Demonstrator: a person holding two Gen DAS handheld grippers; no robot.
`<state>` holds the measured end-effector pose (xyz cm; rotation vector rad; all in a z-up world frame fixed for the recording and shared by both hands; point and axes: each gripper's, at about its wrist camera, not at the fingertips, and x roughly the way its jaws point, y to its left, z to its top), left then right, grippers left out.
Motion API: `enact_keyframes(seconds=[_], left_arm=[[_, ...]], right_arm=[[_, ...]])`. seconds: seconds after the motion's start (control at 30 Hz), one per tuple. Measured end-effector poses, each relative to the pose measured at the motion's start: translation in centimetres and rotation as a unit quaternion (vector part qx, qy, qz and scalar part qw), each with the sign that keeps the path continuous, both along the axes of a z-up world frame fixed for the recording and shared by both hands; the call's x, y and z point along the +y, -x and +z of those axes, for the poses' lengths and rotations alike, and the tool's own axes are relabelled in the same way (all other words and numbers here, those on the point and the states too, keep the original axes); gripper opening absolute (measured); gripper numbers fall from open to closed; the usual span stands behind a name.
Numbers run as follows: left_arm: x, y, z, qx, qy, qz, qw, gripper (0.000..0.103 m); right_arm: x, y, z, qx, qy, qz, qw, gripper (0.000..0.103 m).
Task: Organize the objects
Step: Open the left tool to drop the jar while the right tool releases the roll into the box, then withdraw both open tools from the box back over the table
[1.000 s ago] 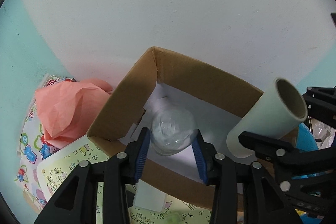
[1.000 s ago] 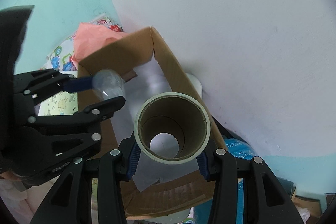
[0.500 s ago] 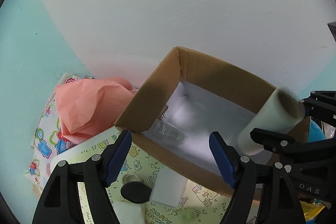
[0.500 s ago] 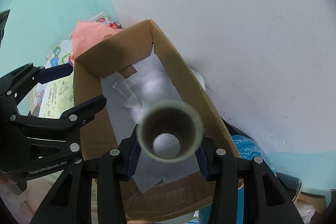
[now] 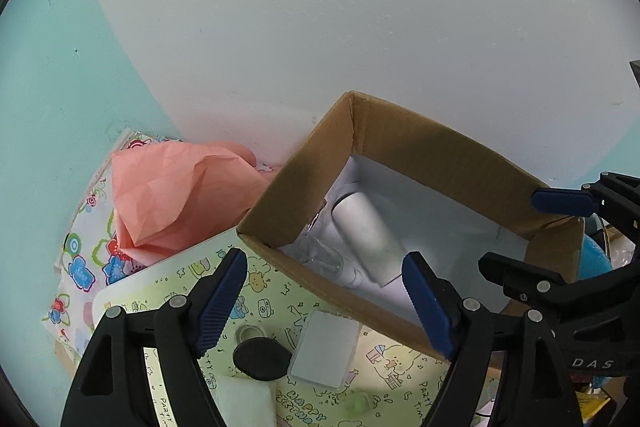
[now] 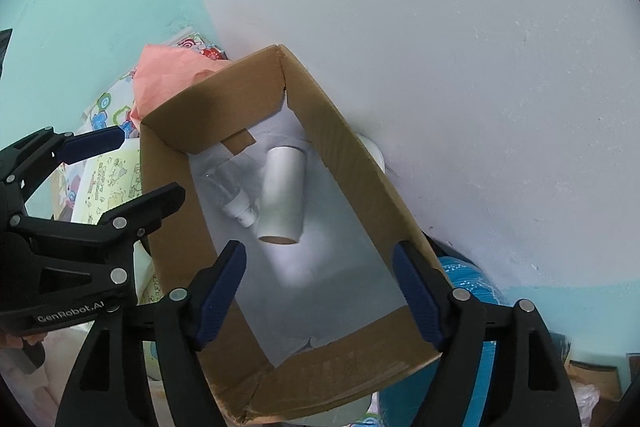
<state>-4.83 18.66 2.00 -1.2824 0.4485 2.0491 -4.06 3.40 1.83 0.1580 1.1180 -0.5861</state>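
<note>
A brown cardboard box (image 5: pixel 440 147) with a white lining stands against the wall. Inside it, a white roll with a cardboard core (image 5: pixel 368 231) (image 6: pixel 282 195) lies next to a clear plastic bottle (image 5: pixel 328 261) (image 6: pixel 236 191). My left gripper (image 5: pixel 324 301) hovers over the box's near left edge; its jaws are opening with nothing between them. My right gripper (image 6: pixel 318 291) hangs above the box's near end; its jaws are opening too, and they are empty. Each gripper shows in the other's view, the right gripper (image 5: pixel 532 231) and the left gripper (image 6: pixel 144 167).
Crumpled pink tissue paper (image 5: pixel 176 195) and floral paper lie left of the box. On a yellow party-print sheet (image 5: pixel 280 291) in front sit a black round lid (image 5: pixel 260 353), a translucent rectangular case (image 5: pixel 324 349) and a white block (image 5: pixel 244 403). A blue object (image 6: pixel 468 283) sits right of the box.
The left gripper let go of the clear bottle and drew back; the right gripper let go of the roll. Both now lie in the box, and both jaws stand wide.
</note>
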Motion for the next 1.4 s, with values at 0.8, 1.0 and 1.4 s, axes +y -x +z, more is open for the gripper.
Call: enact_keyframes(seconds=[0.8, 1.0, 1.4], left_arm=[[-5.3, -2.7, 2.3, 0.013, -0.008, 0.023, 0.9996, 0.094], [-6.9, -3.8, 3.3, 0.024, -0.008, 0.025, 0.9994, 0.095], [-10.6, -6.0, 4.6, 0.033, -0.014, 0.034, 0.9988, 0.095]], right_arm=[[5.3, 1.9, 1.7, -0.012, 0.015, 0.022, 1.0, 0.094], [7.1, 2.4, 2.2, -0.019, 0.02, 0.028, 0.999, 0.094], [10.9, 3.1, 2.7, -0.028, 0.032, 0.044, 0.998, 0.094]])
